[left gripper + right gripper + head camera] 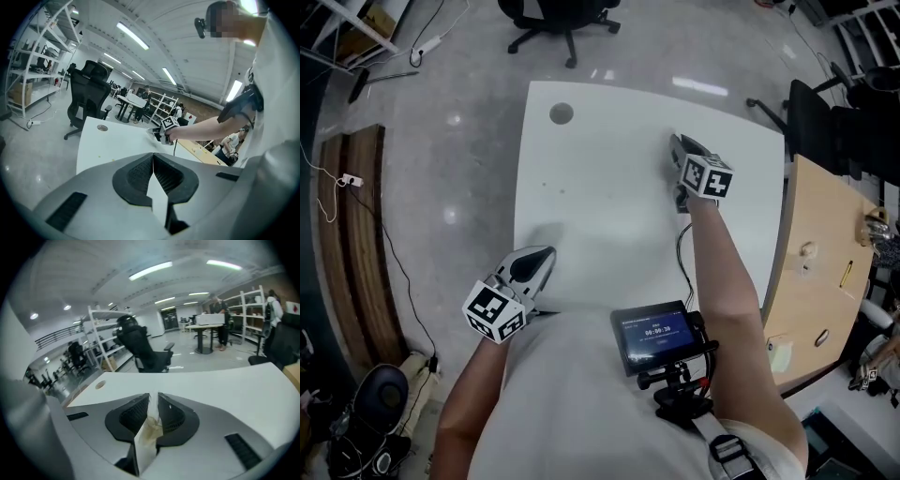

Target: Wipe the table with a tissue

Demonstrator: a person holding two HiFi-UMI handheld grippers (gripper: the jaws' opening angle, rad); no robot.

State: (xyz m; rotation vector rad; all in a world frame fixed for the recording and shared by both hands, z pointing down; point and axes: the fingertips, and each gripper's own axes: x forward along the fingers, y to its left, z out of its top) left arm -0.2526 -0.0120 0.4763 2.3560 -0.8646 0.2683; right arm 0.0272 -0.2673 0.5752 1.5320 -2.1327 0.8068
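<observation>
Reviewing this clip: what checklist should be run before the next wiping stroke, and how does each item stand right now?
1. Tissue gripped by the right gripper: ok, it is pinched between the jaws.
2. Tissue clean enough: not ok, a brownish stain shows on it.
3. Tissue in contact with the table: cannot tell, no view shows the contact point.
4. Left gripper out of the wiping path: ok, shut, empty, at the table's near left edge.
5. Table fully wiped: not ok, small specks lie on its left half.
</observation>
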